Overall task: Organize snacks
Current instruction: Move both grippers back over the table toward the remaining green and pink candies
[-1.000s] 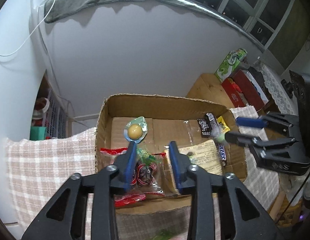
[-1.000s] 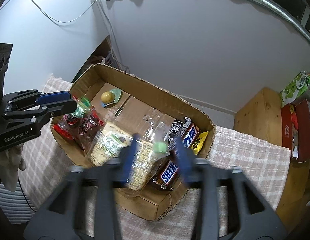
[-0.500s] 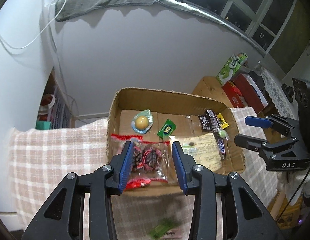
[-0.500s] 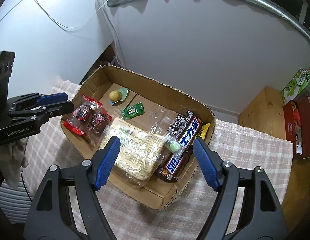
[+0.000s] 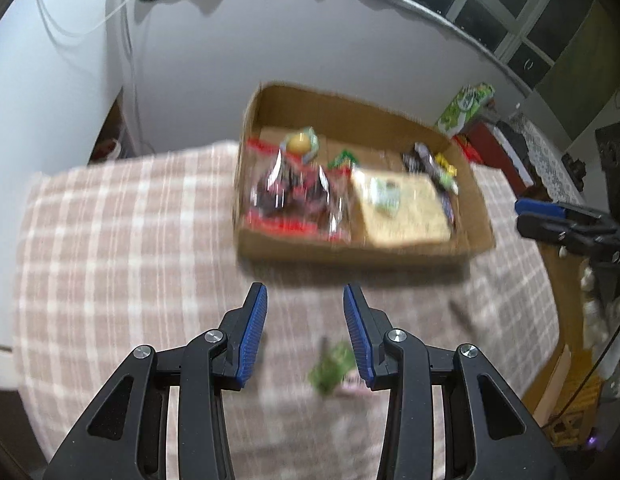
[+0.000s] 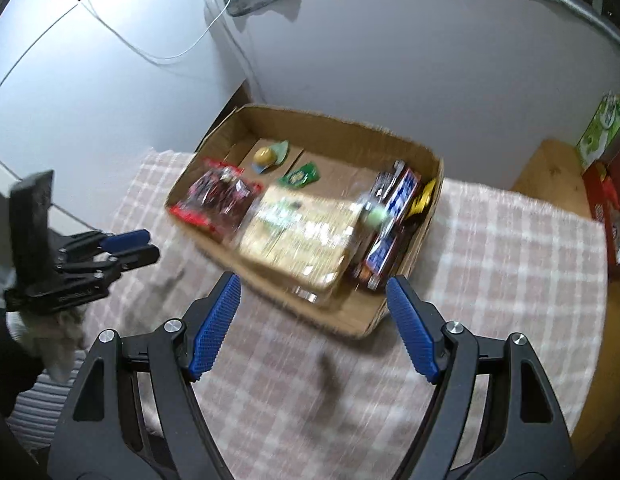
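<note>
Cardboard walls of the snack box [image 5: 362,248] sit low on my checked cloth [image 5: 122,248], its near edge just ahead of both tools, with bare cloth wide to the left and in front. My left gripper [image 5: 305,332] hangs over that cloth, jaws partly parted and holding nothing. A small green packet [image 5: 332,364], blurred, lies on the cloth just beneath them. My right gripper [image 6: 313,322] has just been opening its jaws; they stand wide, with nothing between them, short of the box's near right corner [image 6: 370,320].

Inside, I see a red-edged bag [image 6: 220,196] at the left, a flat tan pack [image 6: 298,236] in the middle, chocolate bars [image 6: 394,212] along the right wall, and a yellow sweet [image 6: 266,156] and green sachet [image 6: 300,176] toward the back. White wall [image 6: 390,60] closes in behind; a wooden stand [image 6: 550,168] with boxes flanks the right.
</note>
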A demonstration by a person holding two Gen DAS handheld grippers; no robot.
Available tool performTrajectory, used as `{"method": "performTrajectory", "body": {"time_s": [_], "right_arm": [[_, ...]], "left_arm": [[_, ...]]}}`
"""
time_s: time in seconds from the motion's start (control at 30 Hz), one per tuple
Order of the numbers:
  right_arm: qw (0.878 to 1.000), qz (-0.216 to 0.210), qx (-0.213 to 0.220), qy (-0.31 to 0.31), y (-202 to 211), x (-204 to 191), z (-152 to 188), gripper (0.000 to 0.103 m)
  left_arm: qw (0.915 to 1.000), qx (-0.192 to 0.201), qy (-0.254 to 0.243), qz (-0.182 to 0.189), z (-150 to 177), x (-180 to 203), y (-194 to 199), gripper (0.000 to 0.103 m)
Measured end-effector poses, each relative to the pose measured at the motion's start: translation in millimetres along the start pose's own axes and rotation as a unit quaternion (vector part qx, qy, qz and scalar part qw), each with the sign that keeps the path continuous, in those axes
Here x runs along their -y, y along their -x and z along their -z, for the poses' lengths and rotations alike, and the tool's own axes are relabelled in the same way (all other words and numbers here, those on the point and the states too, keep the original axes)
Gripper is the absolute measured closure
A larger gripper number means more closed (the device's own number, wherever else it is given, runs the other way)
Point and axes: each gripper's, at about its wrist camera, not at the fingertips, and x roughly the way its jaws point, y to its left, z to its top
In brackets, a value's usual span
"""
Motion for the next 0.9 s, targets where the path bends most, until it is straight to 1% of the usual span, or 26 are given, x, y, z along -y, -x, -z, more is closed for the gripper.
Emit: {"method": "performTrajectory", "body": {"time_s": [0.13,0.27,0.5,0.63,0.7,0.73,0.9], "right_arm": [[1.000,0.001,-0.022,-0.009,-1,-4,22,0.025],[0.999,0.027,-0.028,-0.022,-4,-6,49,0.025],[0.999,0.035,-0.041,-0.004,-11,-22,83,0.025],[0.998,0.032,-0.046,-0.002,-14,-26,91,0.027],[0.998,0.031,-0.047,-0.001,-14,-26,92,0.032],[0.998,0.031,-0.050,0.000,-15,-26,93,0.033],[0.998,0.032,-0.054,0.001,-15,-30,94,0.033]], "left_arm": [[0.9996,-0.022,-0.015,-0.004,22,3,-6,0.065],[0.9986,-0.040,-0.034,-0.007,37,10,-16,0.065],[0.9951,-0.060,-0.078,-0.014,46,26,-28,0.065],[0.9925,-0.067,-0.100,-0.022,46,34,-35,0.065],[0.9916,-0.067,-0.106,-0.029,46,36,-38,0.065],[0.9915,-0.068,-0.106,-0.032,46,36,-39,0.065],[0.9900,-0.068,-0.116,-0.043,47,42,-46,0.065]]}}
